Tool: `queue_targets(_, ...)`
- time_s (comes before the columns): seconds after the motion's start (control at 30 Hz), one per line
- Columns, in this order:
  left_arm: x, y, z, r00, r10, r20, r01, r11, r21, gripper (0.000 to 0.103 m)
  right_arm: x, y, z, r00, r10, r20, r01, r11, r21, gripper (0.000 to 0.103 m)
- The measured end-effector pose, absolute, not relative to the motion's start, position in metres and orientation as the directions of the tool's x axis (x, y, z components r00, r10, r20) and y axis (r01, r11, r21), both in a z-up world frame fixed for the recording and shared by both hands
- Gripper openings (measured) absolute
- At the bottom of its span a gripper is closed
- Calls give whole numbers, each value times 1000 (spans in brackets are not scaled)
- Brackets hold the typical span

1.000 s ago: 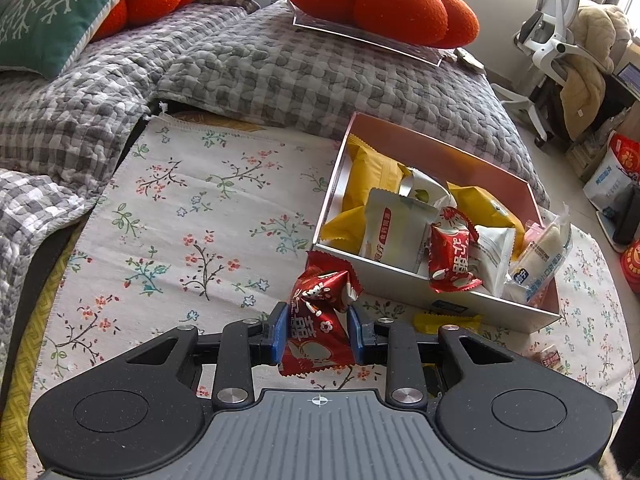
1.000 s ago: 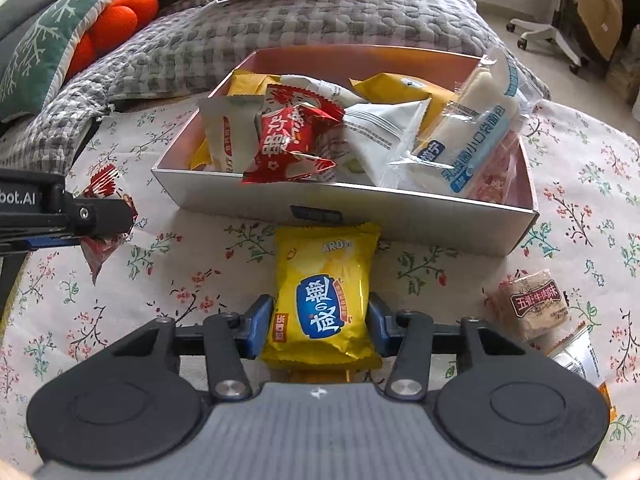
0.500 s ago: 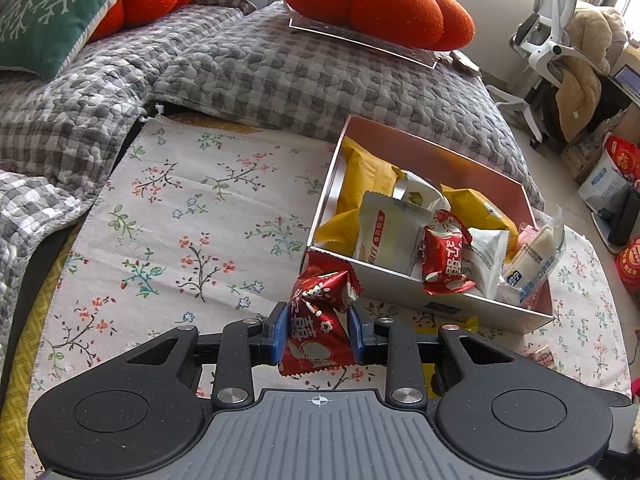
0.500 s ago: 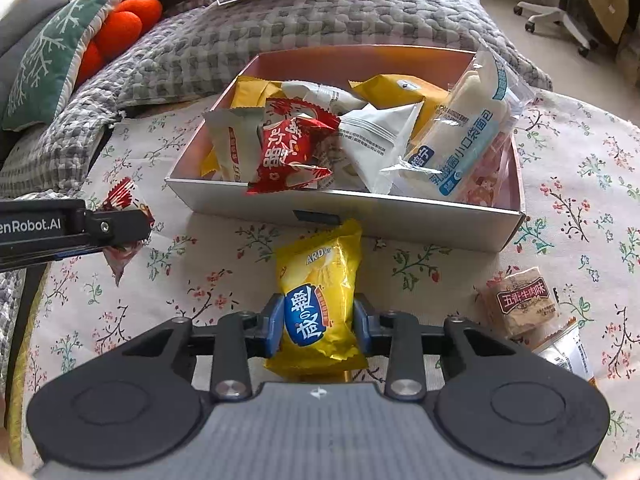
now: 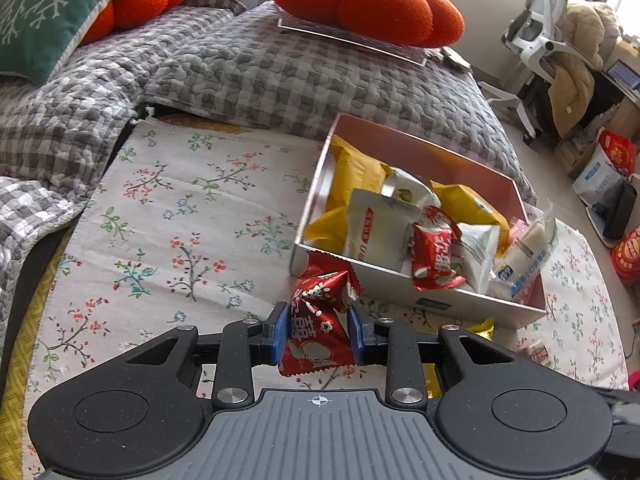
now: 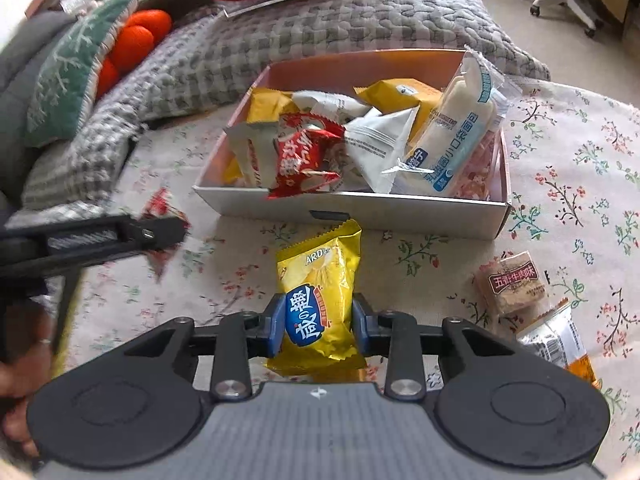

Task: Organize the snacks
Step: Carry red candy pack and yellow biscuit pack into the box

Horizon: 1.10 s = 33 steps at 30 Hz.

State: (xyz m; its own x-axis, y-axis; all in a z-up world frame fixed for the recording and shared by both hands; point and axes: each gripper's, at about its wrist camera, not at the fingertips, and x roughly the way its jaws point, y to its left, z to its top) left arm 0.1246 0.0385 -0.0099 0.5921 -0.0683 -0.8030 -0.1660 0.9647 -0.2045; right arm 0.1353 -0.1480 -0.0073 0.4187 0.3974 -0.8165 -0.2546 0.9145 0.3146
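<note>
grey checked quilted sofa cover [image 5: 304, 76], orange pumpkin cushions [image 5: 372, 4], green leaf-print pillow [image 5: 52, 12], floral cloth [image 5: 192, 216] spread out, white office chair [image 5: 538, 28] with a beige coat, daylight coming in top right

Left of the box [image 5: 400, 288] the floral cloth [image 5: 180, 220] lies bare; inside, piled snack packets [image 6: 360, 140] block entry.

One box [image 6: 400, 212], two grippers, each holding one packet, and two packets [image 6: 512, 280] lying loose.
</note>
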Motion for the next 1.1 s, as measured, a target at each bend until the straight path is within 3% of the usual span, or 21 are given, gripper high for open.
queue_targets(0.23, 131, 31, -8, 598, -105, -795, -137, 963, -231, 28, 142, -173, 9, 424, 492, -760, -212, 870, 445, 31)
queue_targets(0.57, 165, 33, -14, 590, -193, -784, -114, 941, -317, 29, 165, -192, 10, 480, 502, -719, -147, 854, 499, 31)
queue_targets(1.1, 215, 23, -31, 627, -236, -742, -25, 946, -323, 31, 208, -172, -5, 471, 522, -711, -125, 837, 533, 30)
